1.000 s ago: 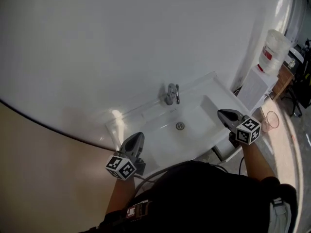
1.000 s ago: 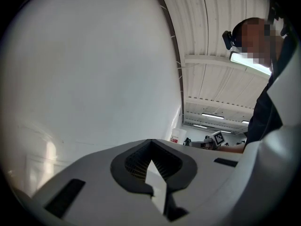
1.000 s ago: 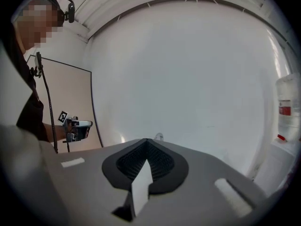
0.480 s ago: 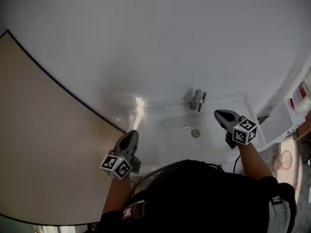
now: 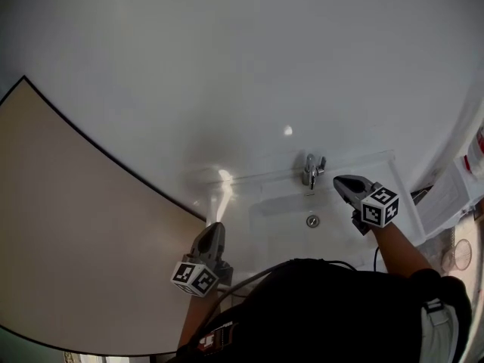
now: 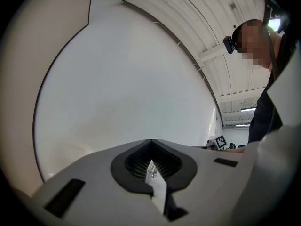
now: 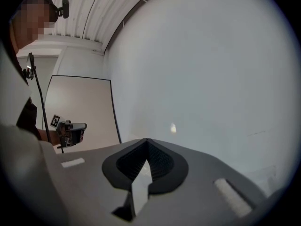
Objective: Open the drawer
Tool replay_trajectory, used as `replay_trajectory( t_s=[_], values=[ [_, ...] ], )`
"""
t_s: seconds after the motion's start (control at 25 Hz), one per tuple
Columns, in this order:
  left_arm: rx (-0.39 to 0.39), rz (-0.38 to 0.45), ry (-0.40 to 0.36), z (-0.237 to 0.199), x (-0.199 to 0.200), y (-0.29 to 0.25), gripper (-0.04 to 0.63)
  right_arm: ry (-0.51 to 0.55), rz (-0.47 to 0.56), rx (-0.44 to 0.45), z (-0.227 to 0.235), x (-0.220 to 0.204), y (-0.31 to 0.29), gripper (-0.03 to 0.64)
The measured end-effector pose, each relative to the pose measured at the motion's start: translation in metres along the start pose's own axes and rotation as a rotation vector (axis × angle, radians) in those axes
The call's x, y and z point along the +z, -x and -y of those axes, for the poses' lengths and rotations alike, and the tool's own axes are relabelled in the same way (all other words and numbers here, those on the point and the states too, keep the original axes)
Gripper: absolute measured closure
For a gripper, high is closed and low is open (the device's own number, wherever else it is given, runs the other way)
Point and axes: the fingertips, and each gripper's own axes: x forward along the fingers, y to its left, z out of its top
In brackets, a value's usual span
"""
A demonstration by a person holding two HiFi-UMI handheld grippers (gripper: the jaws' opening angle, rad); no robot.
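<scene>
My left gripper (image 5: 215,228) and right gripper (image 5: 339,179) both closed, empty; only head view shows sink (image 5: 278,207) and tap (image 5: 311,170), gripper views just wall (image 6: 117,93).

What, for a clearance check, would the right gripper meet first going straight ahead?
Probably the plain white wall; the right gripper points at it, nothing nearer showing, though depth is unclear.
</scene>
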Motion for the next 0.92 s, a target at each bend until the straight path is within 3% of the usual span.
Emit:
replay_trajectory(
  t_s=[0.92],
  values=[
    [-0.073,-0.007,0.028,-0.016,-0.001,-0.007,0.595,0.020,-0.011,-0.066,-0.014,-0.007,0.010,0.618]
  ],
)
